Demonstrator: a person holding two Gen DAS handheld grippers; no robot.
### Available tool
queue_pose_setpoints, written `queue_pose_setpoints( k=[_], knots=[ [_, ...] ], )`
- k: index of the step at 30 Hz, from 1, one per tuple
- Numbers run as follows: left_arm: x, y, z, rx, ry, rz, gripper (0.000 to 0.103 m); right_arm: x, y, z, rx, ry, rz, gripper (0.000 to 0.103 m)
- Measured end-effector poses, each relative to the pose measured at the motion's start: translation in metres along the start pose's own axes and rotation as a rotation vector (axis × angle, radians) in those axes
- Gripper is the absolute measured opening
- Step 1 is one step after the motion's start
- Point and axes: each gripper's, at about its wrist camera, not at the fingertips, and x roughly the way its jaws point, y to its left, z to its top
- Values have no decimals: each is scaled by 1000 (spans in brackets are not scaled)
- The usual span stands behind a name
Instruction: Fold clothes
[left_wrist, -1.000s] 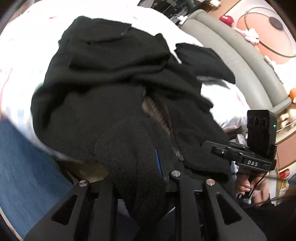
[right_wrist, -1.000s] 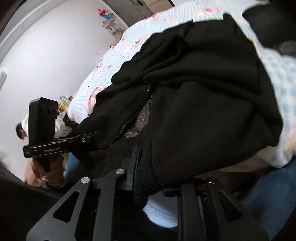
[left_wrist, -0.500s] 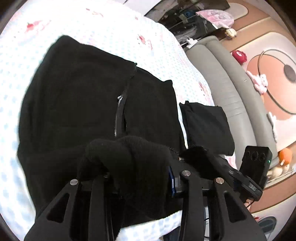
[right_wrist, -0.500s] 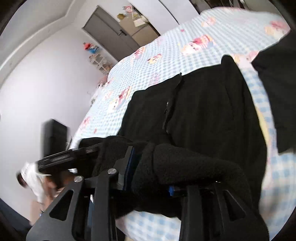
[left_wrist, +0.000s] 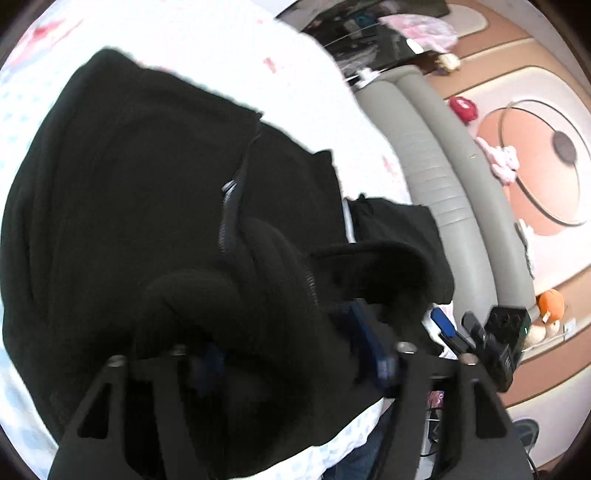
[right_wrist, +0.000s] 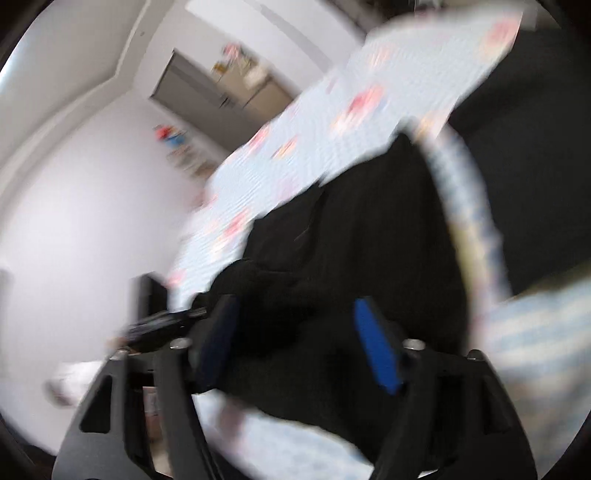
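A black fleece zip jacket (left_wrist: 140, 206) lies spread on the bed, its zipper (left_wrist: 231, 206) running up the middle. My left gripper (left_wrist: 291, 354) stands open over the jacket's near hem, which is bunched in a roll between and over its fingers. In the blurred right wrist view the same jacket (right_wrist: 362, 243) lies ahead, and my right gripper (right_wrist: 299, 339) is open, its blue pads (right_wrist: 376, 347) wide apart over the near edge. The right gripper also shows in the left wrist view (left_wrist: 491, 339) at the right.
The bed has a pale blue checked sheet (left_wrist: 207, 44) with pink prints. A second folded black garment (left_wrist: 399, 229) lies to the right of the jacket. A grey padded bed rail (left_wrist: 443, 158) runs along the right, with toys (left_wrist: 550, 302) on the floor beyond.
Both grippers carried the jacket's lower edge up and forward onto the bed, then opened and let it go. The right wrist view is now swinging fast and blurred.
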Motion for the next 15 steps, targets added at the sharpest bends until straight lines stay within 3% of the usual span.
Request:
queue_pose_setpoints(
  k=[2,4,7,9,11,13,15],
  knots=[
    [2,0,5,-13,-5,-25,70,-10,15,-10,-76,-21,-3,69],
    [-2,0,6,-23,-19,0,70,-12,24,-23,-140,-2,-3,65],
    [-5,-7,-3,51,-4,-21,70,3,24,-51,-247,85,-175,64],
    [-13,-5,-6,73,24,-89,70,13,9,-61,-278,120,-275,57],
    [-33,7,-6,30,-9,-146,74,21,-9,-67,-297,144,-359,54],
    [-60,22,-8,-10,-78,-132,76,20,-25,-64,-243,134,-364,54],
    [-86,26,-30,-2,-178,-14,76,13,-35,-59,-178,96,-362,54]
  ],
)
